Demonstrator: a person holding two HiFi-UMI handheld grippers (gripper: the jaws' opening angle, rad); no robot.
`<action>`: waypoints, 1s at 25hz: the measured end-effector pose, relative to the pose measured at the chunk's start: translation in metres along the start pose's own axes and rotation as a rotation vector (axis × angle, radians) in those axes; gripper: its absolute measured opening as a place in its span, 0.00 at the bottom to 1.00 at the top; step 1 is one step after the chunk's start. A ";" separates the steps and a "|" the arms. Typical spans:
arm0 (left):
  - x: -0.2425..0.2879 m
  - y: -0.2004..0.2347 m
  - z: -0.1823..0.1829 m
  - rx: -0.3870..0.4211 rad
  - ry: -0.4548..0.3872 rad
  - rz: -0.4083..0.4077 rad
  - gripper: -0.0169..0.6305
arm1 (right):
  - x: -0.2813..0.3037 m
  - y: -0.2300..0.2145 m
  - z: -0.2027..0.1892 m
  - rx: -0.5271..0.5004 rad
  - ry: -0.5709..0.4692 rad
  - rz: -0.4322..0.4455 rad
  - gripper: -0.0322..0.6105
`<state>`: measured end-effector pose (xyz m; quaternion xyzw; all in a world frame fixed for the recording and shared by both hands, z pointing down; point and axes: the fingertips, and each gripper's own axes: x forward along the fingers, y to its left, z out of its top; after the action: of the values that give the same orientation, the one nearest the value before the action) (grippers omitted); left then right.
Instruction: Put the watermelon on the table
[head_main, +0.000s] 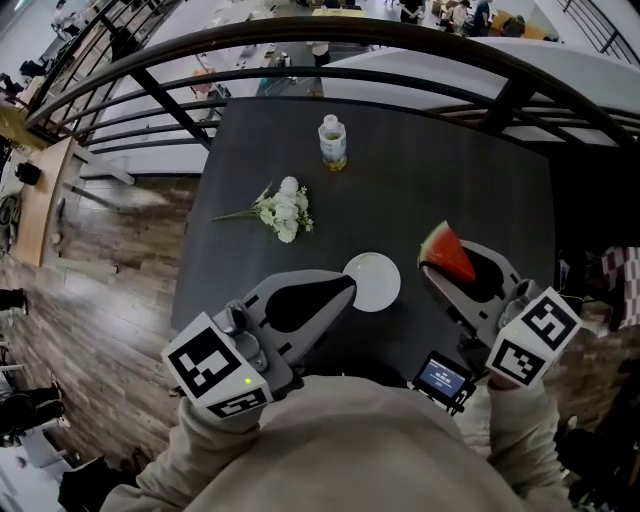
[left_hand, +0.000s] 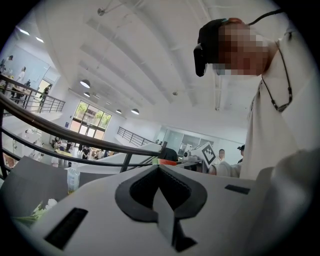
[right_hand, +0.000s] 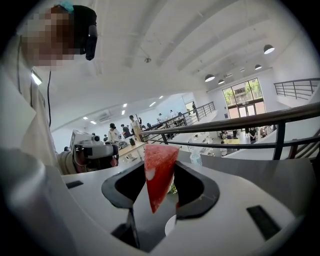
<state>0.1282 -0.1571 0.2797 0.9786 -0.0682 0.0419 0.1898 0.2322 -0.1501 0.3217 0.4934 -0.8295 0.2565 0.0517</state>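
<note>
Red, grainy flesh with a thin pale edge: the watermelon (right_hand: 159, 175) is a wedge-shaped slice, point hanging down, clamped at its sides by the right gripper (right_hand: 161, 162). From the head view I log the slice (head_main: 447, 253) at the tips of that gripper (head_main: 442, 264), over the right part of the table (head_main: 450, 180) and just right of the plate (head_main: 372, 281). Contact with the tabletop: cannot tell.

Right jaws: light grey moulded shells with black inner pads, held apart by the slice.

Left gripper (left_hand: 159, 167): same grey shell and black lining, jaws pressed together with nothing between them. In the head view its tip (head_main: 345, 285) sits at the plate's left edge.

Each gripper carries a cube of black-and-white square markers; no letters on them.

Plate: white, round, smooth, bare. Table: dark, matte, square-cornered.

Flowers (head_main: 283, 211): white blooms on green stems, lying flat left of centre. Bottle (head_main: 333, 142): clear plastic, upright at the far side; label too small to read.

Screen (head_main: 443, 379): small, blue-lit, beside the right gripper; its text is unreadable.

Railing (head_main: 300, 40): dark curved metal bars beyond the table.
</note>
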 end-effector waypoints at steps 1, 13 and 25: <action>-0.003 0.001 0.000 -0.001 -0.002 0.005 0.03 | 0.002 0.000 -0.003 0.006 0.005 0.001 0.34; -0.037 0.026 -0.008 -0.035 -0.014 0.083 0.03 | 0.036 0.001 -0.025 0.040 0.052 0.020 0.34; -0.066 0.042 -0.013 -0.058 -0.029 0.143 0.03 | 0.066 0.004 -0.039 0.042 0.097 0.041 0.34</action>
<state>0.0563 -0.1827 0.3003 0.9658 -0.1418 0.0393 0.2136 0.1891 -0.1825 0.3761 0.4642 -0.8305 0.2983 0.0763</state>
